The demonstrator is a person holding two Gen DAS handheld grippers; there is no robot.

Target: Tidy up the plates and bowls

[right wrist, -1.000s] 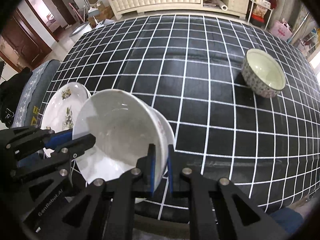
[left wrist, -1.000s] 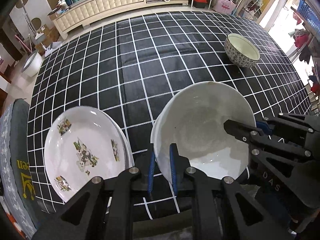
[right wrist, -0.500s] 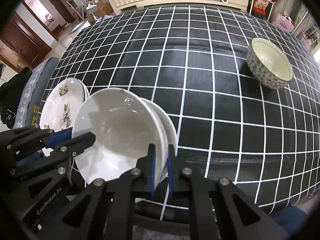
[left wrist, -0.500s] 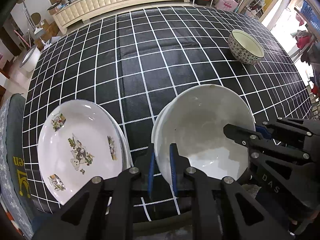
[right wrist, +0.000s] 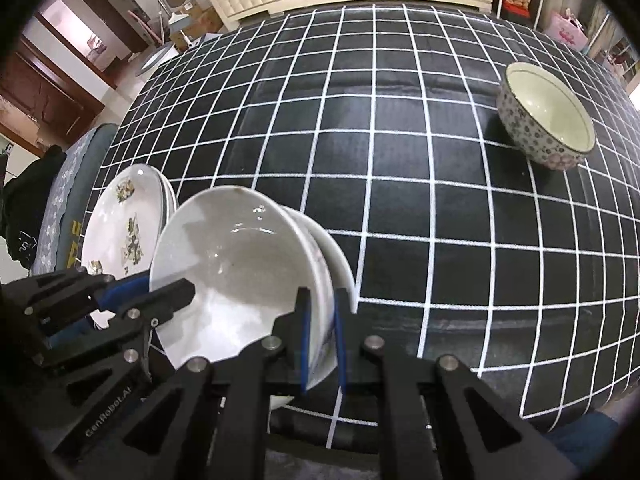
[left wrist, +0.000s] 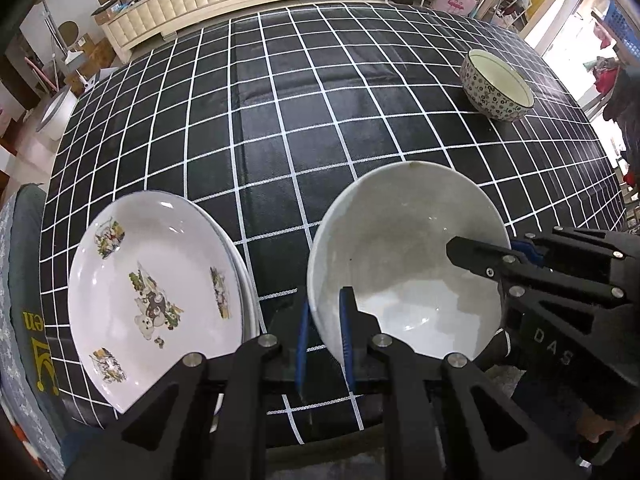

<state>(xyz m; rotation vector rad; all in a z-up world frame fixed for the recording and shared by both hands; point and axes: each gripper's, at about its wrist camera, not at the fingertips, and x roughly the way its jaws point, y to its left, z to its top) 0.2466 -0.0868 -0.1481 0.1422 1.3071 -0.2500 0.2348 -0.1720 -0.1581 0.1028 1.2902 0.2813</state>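
Both grippers clamp the rim of one white bowl (left wrist: 404, 264) at the near edge of the worktop (left wrist: 280, 128), which wears a black cloth with a white grid. The left gripper (left wrist: 323, 336) pinches the bowl's left rim between its blue pads; the right gripper (right wrist: 320, 332) pinches the opposite rim. In the right view a second white bowl (right wrist: 338, 256) shows nested beneath the held one, its rim peeping out on the right. Whether the bowls rest on the cloth or hang just above it cannot be told. Just left of them, near the worktop's near left corner, lies a stack of plates (left wrist: 156, 296) printed with cartoon animals. A patterned bowl (left wrist: 496, 84) stands alone by the far right edge, well apart. A grey cushion (left wrist: 24, 320) borders the left edge.
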